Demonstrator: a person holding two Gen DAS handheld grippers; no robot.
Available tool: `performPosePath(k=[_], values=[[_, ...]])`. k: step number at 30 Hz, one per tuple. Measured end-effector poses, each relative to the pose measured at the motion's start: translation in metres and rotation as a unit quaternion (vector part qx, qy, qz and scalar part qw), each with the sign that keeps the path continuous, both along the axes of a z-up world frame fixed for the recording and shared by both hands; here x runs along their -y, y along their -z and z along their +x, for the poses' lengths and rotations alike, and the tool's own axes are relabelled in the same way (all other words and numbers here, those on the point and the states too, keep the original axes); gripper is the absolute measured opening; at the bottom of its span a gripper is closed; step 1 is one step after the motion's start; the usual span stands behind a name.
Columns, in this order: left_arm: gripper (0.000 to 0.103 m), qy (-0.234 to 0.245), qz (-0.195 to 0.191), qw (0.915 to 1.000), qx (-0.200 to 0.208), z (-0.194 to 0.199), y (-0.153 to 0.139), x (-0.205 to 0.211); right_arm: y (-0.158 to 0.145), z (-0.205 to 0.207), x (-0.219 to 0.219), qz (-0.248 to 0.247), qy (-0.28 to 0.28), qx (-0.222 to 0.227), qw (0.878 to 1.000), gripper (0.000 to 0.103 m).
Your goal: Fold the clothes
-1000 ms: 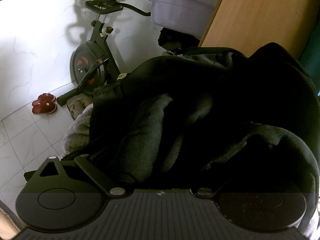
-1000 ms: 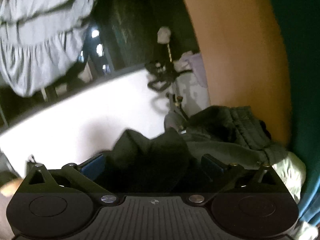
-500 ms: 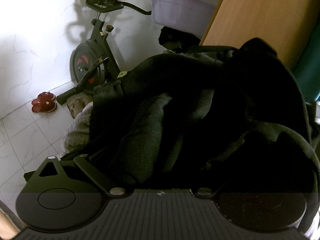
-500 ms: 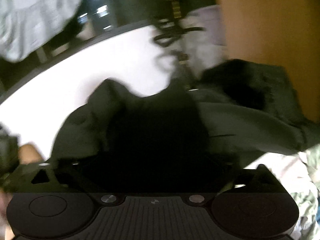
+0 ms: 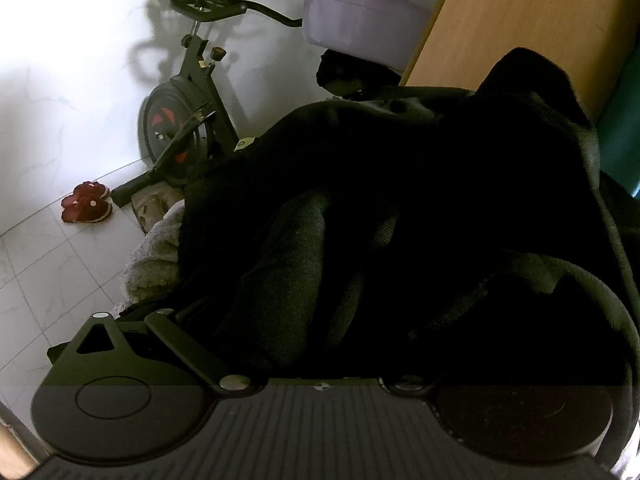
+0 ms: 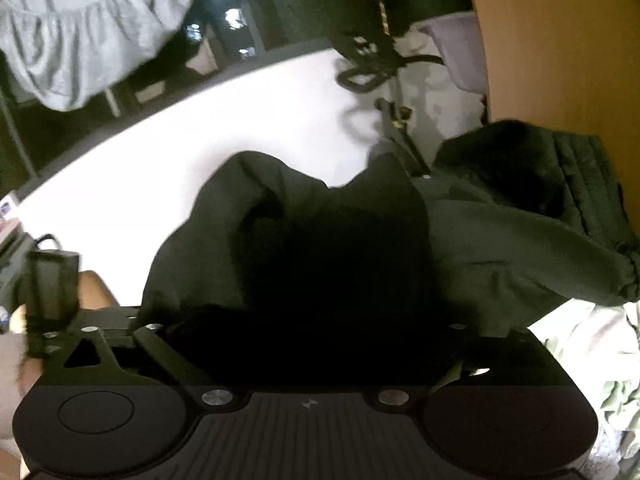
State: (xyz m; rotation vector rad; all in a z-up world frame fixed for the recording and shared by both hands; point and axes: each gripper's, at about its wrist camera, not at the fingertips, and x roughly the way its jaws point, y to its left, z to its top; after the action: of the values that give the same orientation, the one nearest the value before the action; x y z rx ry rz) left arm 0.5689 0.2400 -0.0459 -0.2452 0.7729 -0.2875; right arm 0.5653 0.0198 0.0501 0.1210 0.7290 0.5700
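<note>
1. While the black garment fills both views, it lies straight ahead of each of my tongs, heaped between them, its bulk running across from my left gripper toward the wooden panel.
2. My right gripper has dark cloth bunched over its jaws; the fingertips are buried, so I cannot tell the gap on either.
3. I judge both equally near.

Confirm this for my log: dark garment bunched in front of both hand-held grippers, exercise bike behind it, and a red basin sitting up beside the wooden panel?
Not quite: the basin is pale purple, not red, as the left wrist view shows. The red things there are the slippers on the floor. The dark garment, exercise bike and wooden panel are as you said.
</note>
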Motion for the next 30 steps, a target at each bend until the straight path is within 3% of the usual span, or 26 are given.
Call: performPosePath(k=[1, 2, 3, 6, 12, 15, 21, 27, 28, 29, 30], values=[[0.102, -0.002, 0.002, 1.0, -0.001, 0.0, 0.0, 0.001, 0.002, 0.002, 0.0, -0.004, 0.009, -0.002, 1.0, 0.071], [0.102, -0.004, 0.003, 1.0, -0.002, 0.001, 0.0, 0.001, 0.004, 0.003, -0.001, -0.007, 0.018, -0.005, 1.0, 0.055], [0.102, -0.005, 0.004, 1.0, -0.003, 0.002, 0.001, 0.001, 0.005, 0.003, 0.002, -0.005, 0.023, -0.006, 1.0, 0.047], [0.102, -0.002, 0.002, 1.0, 0.0, 0.0, 0.001, 0.0, 0.005, -0.005, 0.008, -0.009, 0.031, 0.001, 0.999, 0.035], [0.101, 0.024, 0.003, 0.9995, 0.022, -0.015, -0.013, -0.006, 0.017, -0.023, 0.023, -0.008, 0.086, 0.008, 0.996, 0.032], [0.101, 0.03, -0.005, 0.999, 0.033, -0.03, -0.013, -0.019, 0.023, -0.021, 0.02, -0.014, 0.088, 0.011, 0.996, 0.032], [0.1, -0.002, -0.038, 0.9992, 0.01, -0.034, -0.009, -0.035, 0.022, -0.018, 0.013, -0.019, 0.077, 0.009, 0.997, 0.032], [0.079, 0.035, -0.028, 0.9989, 0.017, -0.012, -0.032, -0.028, 0.013, -0.024, 0.022, -0.009, 0.05, 0.01, 0.999, 0.032], [0.068, 0.041, -0.025, 0.9987, 0.018, -0.006, -0.035, -0.026, 0.013, -0.025, 0.021, -0.011, 0.05, 0.015, 0.999, 0.032], [0.05, 0.048, -0.026, 0.9983, 0.018, -0.001, -0.038, -0.025, 0.012, -0.027, 0.02, -0.012, 0.052, 0.019, 0.998, 0.031], [0.042, 0.053, -0.028, 0.998, 0.017, 0.004, -0.04, -0.023, 0.011, -0.03, 0.021, -0.005, 0.061, 0.022, 0.998, 0.03]])
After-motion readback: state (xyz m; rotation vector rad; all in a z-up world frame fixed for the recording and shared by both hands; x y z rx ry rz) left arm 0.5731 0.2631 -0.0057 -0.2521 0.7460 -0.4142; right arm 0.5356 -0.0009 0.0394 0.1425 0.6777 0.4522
